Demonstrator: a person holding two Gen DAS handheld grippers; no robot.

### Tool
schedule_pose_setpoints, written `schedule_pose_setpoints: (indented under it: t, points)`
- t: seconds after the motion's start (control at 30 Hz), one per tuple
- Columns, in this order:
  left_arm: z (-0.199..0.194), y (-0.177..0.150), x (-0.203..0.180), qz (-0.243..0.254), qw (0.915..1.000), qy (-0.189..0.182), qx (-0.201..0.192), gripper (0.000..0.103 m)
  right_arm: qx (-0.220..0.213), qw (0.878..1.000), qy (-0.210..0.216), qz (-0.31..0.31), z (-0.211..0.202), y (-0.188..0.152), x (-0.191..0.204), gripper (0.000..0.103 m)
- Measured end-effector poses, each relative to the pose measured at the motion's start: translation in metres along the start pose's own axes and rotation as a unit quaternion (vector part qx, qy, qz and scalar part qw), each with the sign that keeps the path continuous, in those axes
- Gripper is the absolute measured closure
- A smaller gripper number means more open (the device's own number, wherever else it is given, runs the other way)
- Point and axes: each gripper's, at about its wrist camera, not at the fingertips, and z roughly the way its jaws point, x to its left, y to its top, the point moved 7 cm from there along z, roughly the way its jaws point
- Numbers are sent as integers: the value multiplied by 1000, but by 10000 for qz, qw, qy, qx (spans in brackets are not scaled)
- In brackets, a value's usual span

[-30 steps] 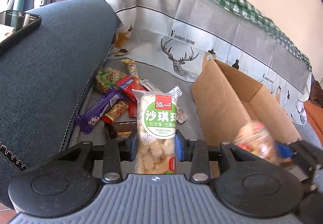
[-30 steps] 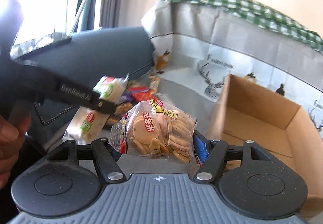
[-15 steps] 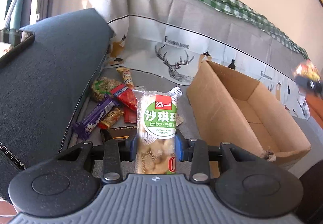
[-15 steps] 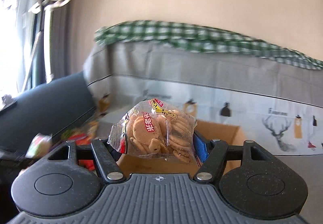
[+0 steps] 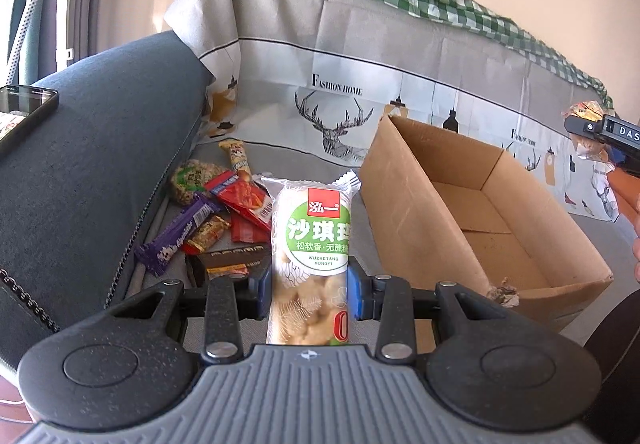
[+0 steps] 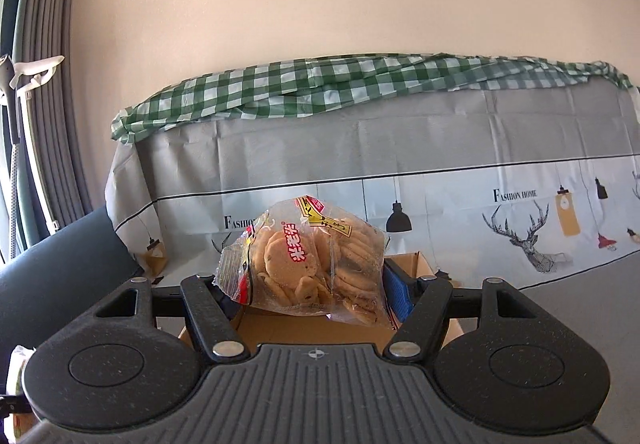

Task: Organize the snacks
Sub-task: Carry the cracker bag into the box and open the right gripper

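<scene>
Snack pile (image 5: pixel 216 212) in left view only

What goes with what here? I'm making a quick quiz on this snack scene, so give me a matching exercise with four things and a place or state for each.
Things:
1. green-label pack
2. cookie bag
3. box
4. phone

Places or states:
A. on the dark armrest
B. clamped in the right gripper
C. open, no snacks seen inside
D. clamped upright in the left gripper

Pairs: 1-D, 2-B, 3-C, 4-A
</scene>
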Motion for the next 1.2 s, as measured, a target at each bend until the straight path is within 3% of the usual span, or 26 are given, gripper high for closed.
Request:
schedule_pose_setpoints:
  t: [0.13,0.3,0.8,0.87,0.93,1.2]
  points:
    - [2,8,-17,35,10000,-51,72,63,6,9999,85,-63,3,-2,0,33]
    - [6,28,-51,245,9995,-180,-3,63,175,9997,-105,-123,11,-6,-10,33]
    - [45,101,-195,648,9917,-1038,-396,63,312,9979,-528,191,16,-12,-56,32]
    - [49,108,-209,666,9912,-1074,-387,52,408,9972,-583,211,19,-14,-59,22]
    - [49,110,-215,667,9914,-1044,-412,32,440,9969,-637,162,21,-16,-61,20]
    - [28,76,-182,624,9950,-647,-437,22,411,9968,-682,20,19,-16,-57,21]
